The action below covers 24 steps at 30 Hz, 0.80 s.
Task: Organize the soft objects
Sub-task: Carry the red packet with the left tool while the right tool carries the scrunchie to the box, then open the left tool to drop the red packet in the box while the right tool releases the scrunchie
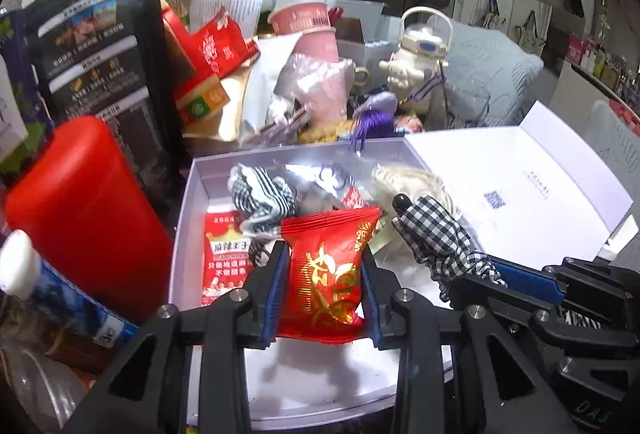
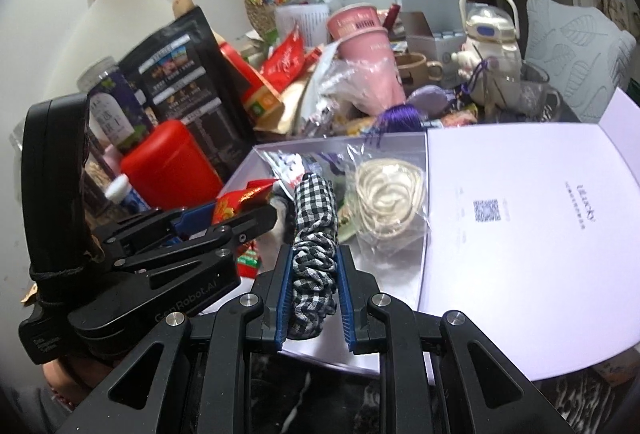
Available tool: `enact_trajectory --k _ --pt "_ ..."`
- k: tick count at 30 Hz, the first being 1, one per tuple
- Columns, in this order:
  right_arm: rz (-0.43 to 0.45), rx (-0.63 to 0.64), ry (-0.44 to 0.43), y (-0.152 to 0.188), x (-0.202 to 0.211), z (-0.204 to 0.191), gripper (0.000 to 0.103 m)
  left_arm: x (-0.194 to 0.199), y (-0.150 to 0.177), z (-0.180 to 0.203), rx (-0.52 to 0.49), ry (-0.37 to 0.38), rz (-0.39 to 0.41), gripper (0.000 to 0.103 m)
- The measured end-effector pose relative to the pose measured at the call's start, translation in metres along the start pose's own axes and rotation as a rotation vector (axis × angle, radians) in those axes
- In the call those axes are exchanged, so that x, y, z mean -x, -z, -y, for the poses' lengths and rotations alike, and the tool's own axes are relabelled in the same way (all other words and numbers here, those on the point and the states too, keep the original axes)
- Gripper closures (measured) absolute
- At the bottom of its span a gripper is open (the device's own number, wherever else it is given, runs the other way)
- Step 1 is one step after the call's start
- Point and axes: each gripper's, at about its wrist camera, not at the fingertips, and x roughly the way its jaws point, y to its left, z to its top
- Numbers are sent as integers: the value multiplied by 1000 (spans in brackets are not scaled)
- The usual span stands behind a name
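1. Your left gripper point(image 1: 325, 266) is clamped on a red snack packet point(image 1: 330, 274) with gold lettering; the blue pads press its two sides, and it hangs above the open white box point(image 1: 188, 218).
2. Your right gripper point(image 2: 314, 280) is clamped on a black-and-white gingham scrunchie point(image 2: 314, 234), which sticks out past the fingertips over the box's near edge (in the left view it sits just right of the packet).
3. Inside the box lie another checked fabric piece point(image 1: 260, 194), a flat red packet point(image 1: 224, 254) against the left wall, and a clear bag of cream-coloured loops point(image 2: 388, 194) near the hinged lid point(image 2: 520, 214).
4. Just left of the box stands a red canister point(image 1: 88, 210), with a black pouch point(image 1: 108, 46) behind it.
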Motion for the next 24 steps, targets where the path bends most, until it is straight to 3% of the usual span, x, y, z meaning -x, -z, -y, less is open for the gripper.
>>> enact_trajectory --k 16,20,24 --pt "-48 21 77 7 -20 9 82 -19 11 11 -45 -67 -44 70" --pt "-44 30 100 7 -18 10 82 -28 11 8 -38 -110 -95 68" --pt "-42 31 106 7 -18 10 82 -50 18 -2 32 -40 -231 68"
